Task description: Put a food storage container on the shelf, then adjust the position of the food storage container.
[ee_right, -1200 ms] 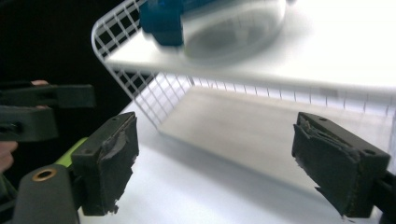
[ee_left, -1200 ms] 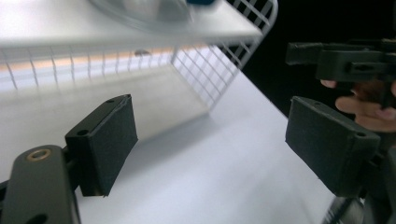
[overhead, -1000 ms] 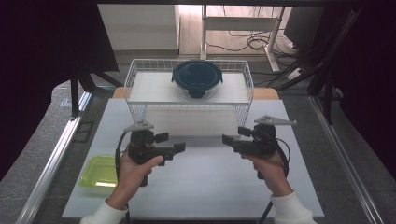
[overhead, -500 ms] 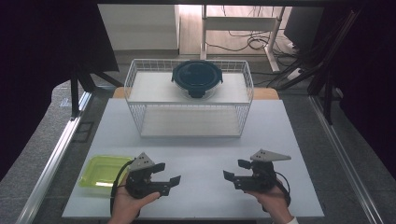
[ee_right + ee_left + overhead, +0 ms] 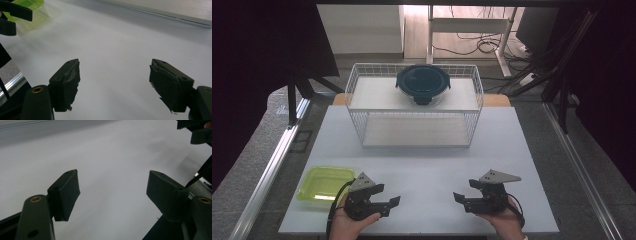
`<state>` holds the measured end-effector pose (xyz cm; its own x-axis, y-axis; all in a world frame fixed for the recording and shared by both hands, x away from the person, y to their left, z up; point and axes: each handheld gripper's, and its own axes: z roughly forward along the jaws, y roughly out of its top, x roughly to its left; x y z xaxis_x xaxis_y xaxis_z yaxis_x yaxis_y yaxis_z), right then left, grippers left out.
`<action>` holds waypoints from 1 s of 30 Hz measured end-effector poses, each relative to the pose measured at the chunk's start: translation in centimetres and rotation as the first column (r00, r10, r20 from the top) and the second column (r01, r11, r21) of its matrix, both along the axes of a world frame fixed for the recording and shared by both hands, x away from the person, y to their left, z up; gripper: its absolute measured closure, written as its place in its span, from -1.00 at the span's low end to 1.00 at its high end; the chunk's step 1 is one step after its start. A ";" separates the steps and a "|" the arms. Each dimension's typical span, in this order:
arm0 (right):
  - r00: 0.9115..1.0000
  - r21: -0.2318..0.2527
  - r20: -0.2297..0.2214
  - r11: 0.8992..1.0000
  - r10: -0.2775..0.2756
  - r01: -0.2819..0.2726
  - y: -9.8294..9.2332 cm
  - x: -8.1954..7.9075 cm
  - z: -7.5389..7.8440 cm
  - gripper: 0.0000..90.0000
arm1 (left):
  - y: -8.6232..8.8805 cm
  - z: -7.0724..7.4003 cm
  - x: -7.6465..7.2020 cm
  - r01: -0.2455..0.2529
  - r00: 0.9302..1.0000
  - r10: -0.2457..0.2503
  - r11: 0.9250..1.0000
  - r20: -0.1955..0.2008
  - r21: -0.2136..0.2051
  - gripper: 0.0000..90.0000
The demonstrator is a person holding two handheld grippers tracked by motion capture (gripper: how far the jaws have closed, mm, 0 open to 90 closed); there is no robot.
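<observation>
1. At the far left of the high view, a lime-green plastic container (image 5: 325, 182) is seen lying on the white table top (image 5: 427, 155), near its front left corner. In the right gripper view the same container (image 5: 27, 11) is seen at the upper left, partly blurred.

2. Just to the right of the container, the left gripper (image 5: 393, 203) is held low over the table near the front edge by the person's left hand (image 5: 352, 225). The gripper is pointed to the right, toward the other gripper. In the left gripper view, its two black pads (image 5: 65, 192) are seen well apart with only bare white table between them. The jaws have just been closing a little, but nothing is gripped.

3. In the middle at the back of the table, a white wire basket rack (image 5: 362, 100) is placed. On its upper shelf a round glass container with a dark blue lid (image 5: 423, 84) is standing, well apart from both grippers.

4. To the right of the middle, the right gripper (image 5: 458, 198) is held low over the table by the right hand (image 5: 502, 222) and is pointed to the left, so the two grippers are facing each other with a bare strip of table between them. In the right gripper view, its worn pads (image 5: 68, 82) are seen wide apart above the white surface, and nothing is held between them.

5. On top of each gripper a grey three-cornered plate is mounted, and a black cable is trailed from the left one.
</observation>
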<state>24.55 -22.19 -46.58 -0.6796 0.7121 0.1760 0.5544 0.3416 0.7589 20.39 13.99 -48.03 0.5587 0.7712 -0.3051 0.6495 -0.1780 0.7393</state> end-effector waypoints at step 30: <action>0.999 -0.002 -0.020 1.000 -0.030 0.030 -0.5 0.4 -0.4 -0.46 | 3.8 2.9 0.0 -0.065 0.997 0.063 0.997 0.052 0.047 -0.44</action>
